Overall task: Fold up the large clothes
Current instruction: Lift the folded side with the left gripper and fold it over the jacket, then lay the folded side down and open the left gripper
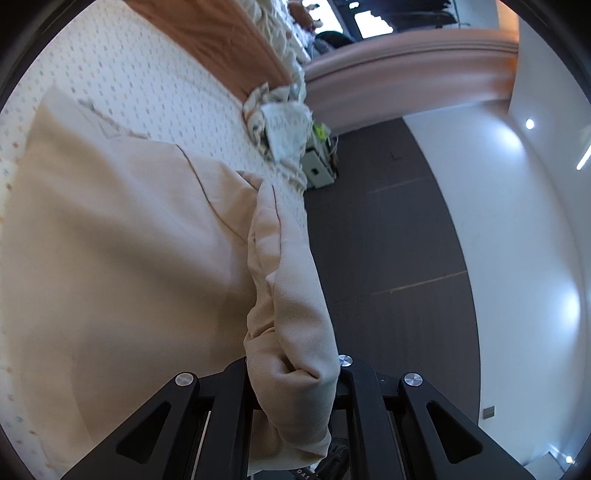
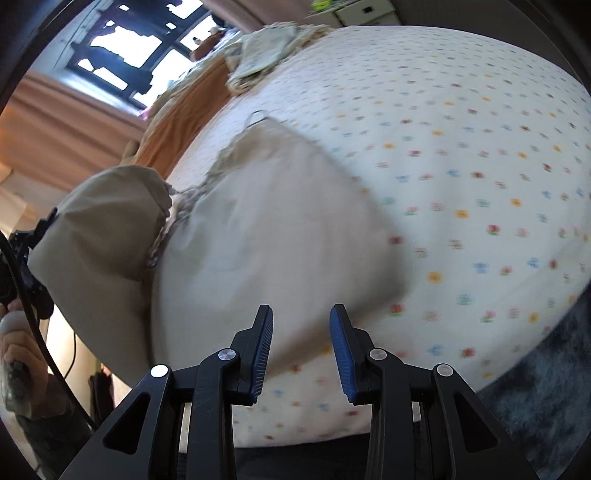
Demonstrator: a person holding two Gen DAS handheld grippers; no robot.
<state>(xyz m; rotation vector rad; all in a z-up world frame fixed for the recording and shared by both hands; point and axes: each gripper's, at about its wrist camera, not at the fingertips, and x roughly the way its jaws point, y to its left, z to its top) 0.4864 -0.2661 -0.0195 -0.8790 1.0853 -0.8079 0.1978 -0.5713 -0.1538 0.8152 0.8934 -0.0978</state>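
Note:
A large beige garment (image 1: pixel 122 240) lies spread on the bed with the flower-print sheet (image 1: pixel 147 88). My left gripper (image 1: pixel 291 373) is shut on a bunched edge of the garment, and the cloth hides its fingertips. In the right wrist view the same garment (image 2: pixel 266 229) lies on the sheet (image 2: pixel 461 166), with one part lifted at the left (image 2: pixel 99 229) by the left gripper. My right gripper (image 2: pixel 301 350) is open and empty, with blue pads (image 2: pixel 341 347), just above the garment's near edge.
An orange blanket (image 1: pixel 218 33) and a crumpled patterned cloth (image 1: pixel 280 118) lie at the far end of the bed. A dark floor (image 1: pixel 388 240), a white wall and a white box (image 1: pixel 319 168) are beside the bed. A window (image 2: pixel 122 51) and curtains show behind.

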